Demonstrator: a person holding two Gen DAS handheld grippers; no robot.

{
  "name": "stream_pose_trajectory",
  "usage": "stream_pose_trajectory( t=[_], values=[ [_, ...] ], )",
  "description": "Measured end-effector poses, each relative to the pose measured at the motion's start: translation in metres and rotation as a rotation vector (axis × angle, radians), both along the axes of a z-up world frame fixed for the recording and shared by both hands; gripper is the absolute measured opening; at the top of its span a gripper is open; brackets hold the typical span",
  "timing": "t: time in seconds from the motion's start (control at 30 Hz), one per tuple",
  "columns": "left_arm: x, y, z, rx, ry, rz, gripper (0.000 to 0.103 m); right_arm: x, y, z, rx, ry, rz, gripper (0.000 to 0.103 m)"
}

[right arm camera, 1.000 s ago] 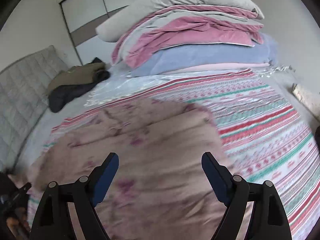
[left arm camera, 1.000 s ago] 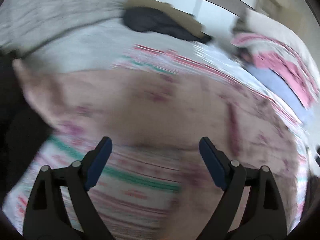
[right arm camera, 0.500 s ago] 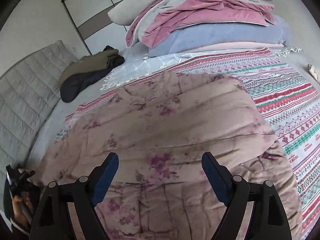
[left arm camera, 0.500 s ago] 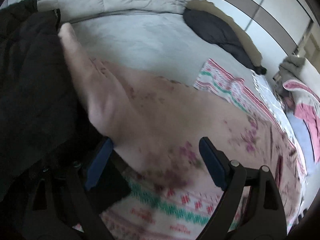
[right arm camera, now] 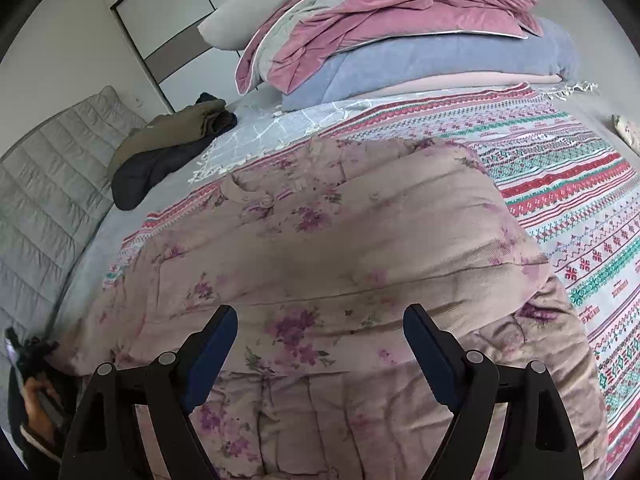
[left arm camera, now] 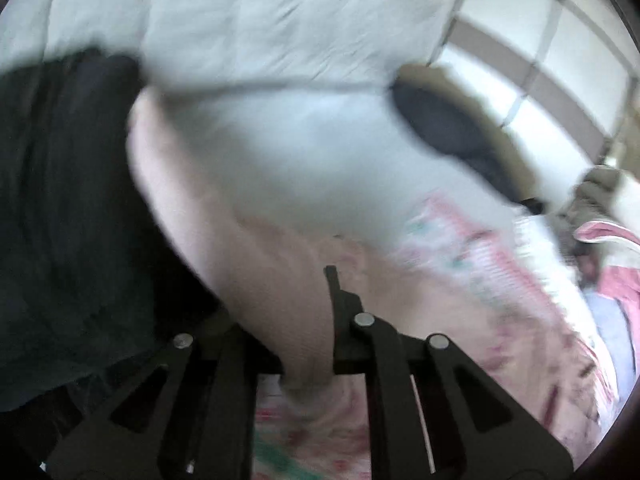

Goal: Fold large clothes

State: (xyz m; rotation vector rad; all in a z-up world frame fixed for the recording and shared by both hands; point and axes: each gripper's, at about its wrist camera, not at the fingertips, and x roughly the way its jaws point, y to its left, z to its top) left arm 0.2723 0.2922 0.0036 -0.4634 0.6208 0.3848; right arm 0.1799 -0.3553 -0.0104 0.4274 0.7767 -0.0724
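Pink floral jacket (right arm camera: 320,248) lies spread on the bed (right arm camera: 560,184), one side folded over. Left gripper (left arm camera: 308,344) is clamped on its sleeve at the bed's edge; right gripper (right arm camera: 320,344) hovers wide above. Most folds seem left.

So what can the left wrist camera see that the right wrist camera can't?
Only the left wrist view shows the left gripper close up, its fingers shut on the pink flowery jacket; the picture is blurry.

Only the right wrist view shows the right gripper open above the jacket, the whole jacket spread out, and the full stack of folded blankets.

Both show the jacket, the striped blanket and the dark clothes on the bed.
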Motion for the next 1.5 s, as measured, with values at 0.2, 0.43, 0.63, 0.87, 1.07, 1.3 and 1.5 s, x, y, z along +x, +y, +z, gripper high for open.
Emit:
stream_pose_trajectory(
  t=[0.2,0.43,0.63,0.87,1.07,1.3,1.5],
  values=[
    [-0.017,-0.102,0.094,0.019,-0.237,-0.305,0.012,-0.007,-0.010,0.011,0.035,-0.042,-0.011,0.086],
    [-0.023,-0.241,0.122,-0.079,-0.257,-0.700,0.012,-0.011,-0.028,0.011,0.092,-0.054,-0.021,0.086],
    [-0.033,-0.349,0.087,-0.113,-0.182,-0.948,0.012,-0.011,-0.046,-0.001,0.147,-0.049,-0.034,0.086],
    [-0.046,-0.433,-0.025,-0.084,0.142,-1.212,0.045,-0.010,-0.071,-0.021,0.251,-0.051,-0.063,0.086],
    [-0.089,-0.405,-0.012,-0.003,0.043,-1.295,0.074,-0.008,-0.071,-0.021,0.309,-0.065,-0.024,0.086],
    [-0.071,-0.322,0.008,0.076,0.000,-1.084,0.075,-0.008,-0.043,-0.004,0.379,-0.107,0.106,0.086],
    [-0.051,-0.296,-0.011,0.133,0.040,-0.963,0.075,-0.016,-0.082,-0.040,0.693,-0.111,0.039,0.086]
  ],
)
